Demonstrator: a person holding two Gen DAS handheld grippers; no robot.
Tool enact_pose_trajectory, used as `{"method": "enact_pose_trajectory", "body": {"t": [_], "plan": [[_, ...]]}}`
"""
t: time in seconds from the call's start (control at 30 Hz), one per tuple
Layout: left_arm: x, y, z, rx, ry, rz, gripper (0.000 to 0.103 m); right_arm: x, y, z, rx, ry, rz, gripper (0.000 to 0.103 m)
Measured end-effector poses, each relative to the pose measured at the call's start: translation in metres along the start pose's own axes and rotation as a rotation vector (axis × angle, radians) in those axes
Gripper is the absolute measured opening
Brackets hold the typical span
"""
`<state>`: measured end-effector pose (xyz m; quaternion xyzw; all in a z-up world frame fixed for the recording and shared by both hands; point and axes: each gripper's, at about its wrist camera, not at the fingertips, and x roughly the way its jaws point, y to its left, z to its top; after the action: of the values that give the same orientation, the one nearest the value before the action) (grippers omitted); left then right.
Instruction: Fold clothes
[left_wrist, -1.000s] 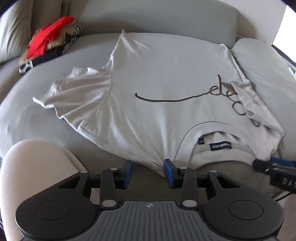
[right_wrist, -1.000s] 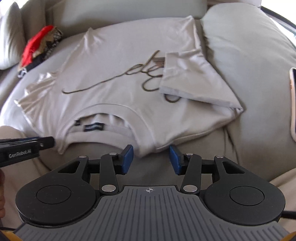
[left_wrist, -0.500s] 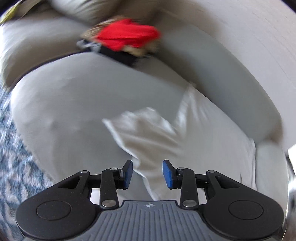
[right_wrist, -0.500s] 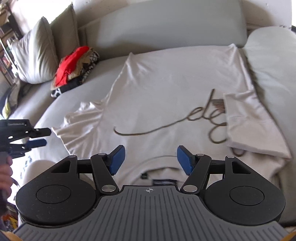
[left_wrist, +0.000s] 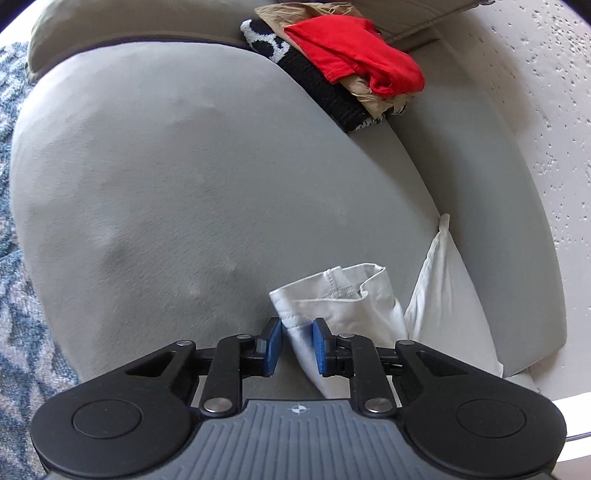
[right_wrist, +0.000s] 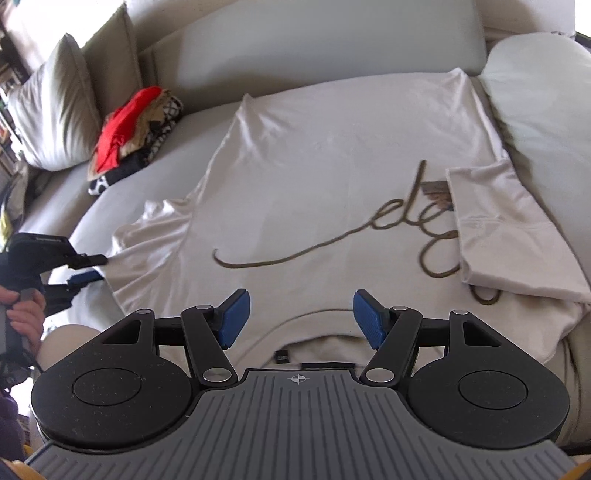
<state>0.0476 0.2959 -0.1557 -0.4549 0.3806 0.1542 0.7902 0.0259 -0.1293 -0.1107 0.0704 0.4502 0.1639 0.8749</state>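
Note:
A pale beige T-shirt (right_wrist: 332, 177) with brown script lies flat on the grey sofa seat (left_wrist: 184, 184), collar (right_wrist: 325, 332) toward me. Its right sleeve (right_wrist: 509, 229) is folded in over the chest. My left gripper (left_wrist: 297, 345) is at the left sleeve (left_wrist: 332, 299); its jaws are closing, the sleeve's hem lies between the blue pads, and a narrow gap still shows. In the right wrist view the left gripper (right_wrist: 92, 267) sits at the sleeve's outer edge. My right gripper (right_wrist: 301, 317) hovers open just above the collar, with nothing between its fingers.
A pile of folded clothes (right_wrist: 133, 136), red on top, sits at the far left of the seat, also seen as the pile (left_wrist: 351, 55). A grey cushion (right_wrist: 55, 110) leans beyond it. A blue patterned rug (left_wrist: 14, 258) lies below the sofa's edge. A person's hand (right_wrist: 22, 317) holds the left gripper.
The left gripper swung from the collar to the left sleeve, rolled, and narrowed its jaws around the hem. The right gripper opened wider and shifted from the folded sleeve side to over the collar.

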Motion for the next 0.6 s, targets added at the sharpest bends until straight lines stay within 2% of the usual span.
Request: {"method": "enact_pose_trajectory", "body": {"t": [0.1,0.17,0.27,0.37,0.47,0.57,0.6], "plan": [[0.004,-0.001,0.006,0.004,0.005,0.008,0.017,0.0,-0.01,0.0,0.032,0.002,-0.001,0.068],[0.002,-0.001,0.008,0.017,-0.003,0.032,0.001,-0.001,-0.016,-0.001,0.05,-0.001,-0.003,0.068],[-0.009,-0.013,0.004,0.111,-0.042,0.082,0.001,-0.001,-0.024,-0.002,0.06,-0.002,-0.006,0.068],[-0.02,-0.036,-0.009,0.261,-0.096,0.111,0.0,0.001,-0.032,-0.004,0.079,0.002,-0.009,0.068],[-0.032,-0.073,-0.029,0.461,-0.18,0.122,0.0,0.002,-0.042,-0.005,0.104,0.001,-0.004,0.068],[-0.036,-0.116,-0.067,0.731,-0.278,0.171,0.0,0.0,-0.051,-0.006,0.13,-0.006,0.005,0.068],[-0.036,-0.129,-0.083,0.809,-0.296,0.167,0.0,0.0,-0.053,-0.006,0.139,-0.007,0.011,0.068]]}}
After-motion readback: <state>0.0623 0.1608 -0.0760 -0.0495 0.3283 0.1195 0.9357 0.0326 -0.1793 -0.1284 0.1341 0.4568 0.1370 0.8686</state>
